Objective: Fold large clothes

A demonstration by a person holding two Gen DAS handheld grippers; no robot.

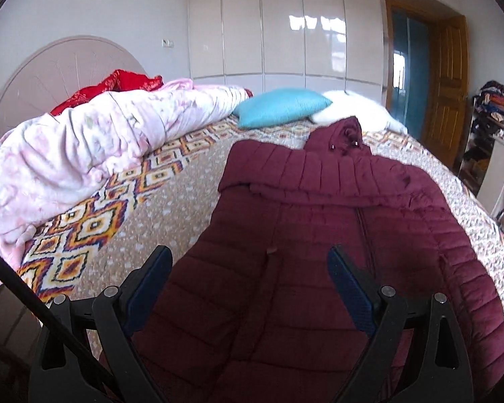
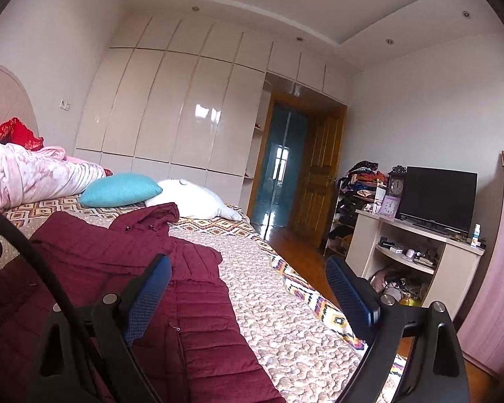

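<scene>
Two wrist views over a bed carrying a quilted maroon jacket (image 1: 319,235). The left gripper (image 1: 248,268) was spread wide and held nothing; the garment lay directly beneath and ahead of it, filling the gap between its two fingers. The right gripper (image 2: 245,278) was likewise released and empty, with the jacket (image 2: 117,268) ahead and to its left, passing under its left finger, while its right finger stood over the patterned bedspread (image 2: 285,302) toward the bed's edge.

The jacket lay flat, front side up, with its long axis running away from both tools: hem nearest, hood (image 1: 339,131) farthest, toward the blue pillow (image 1: 282,105) and the white plush (image 2: 198,201) beyond it. The zipper line ran forward just right of the left tool's centre. One sleeve (image 1: 470,268) trailed down the right flank in the left view, on the side nearer the right gripper.

Judged from this layout, no fold had been made. The left tool sat squarely over the body, and the right tool appeared better placed for the right edge or sleeve. A crumpled pink quilt (image 1: 84,147) lay well off to the left, apart from the jacket.
</scene>
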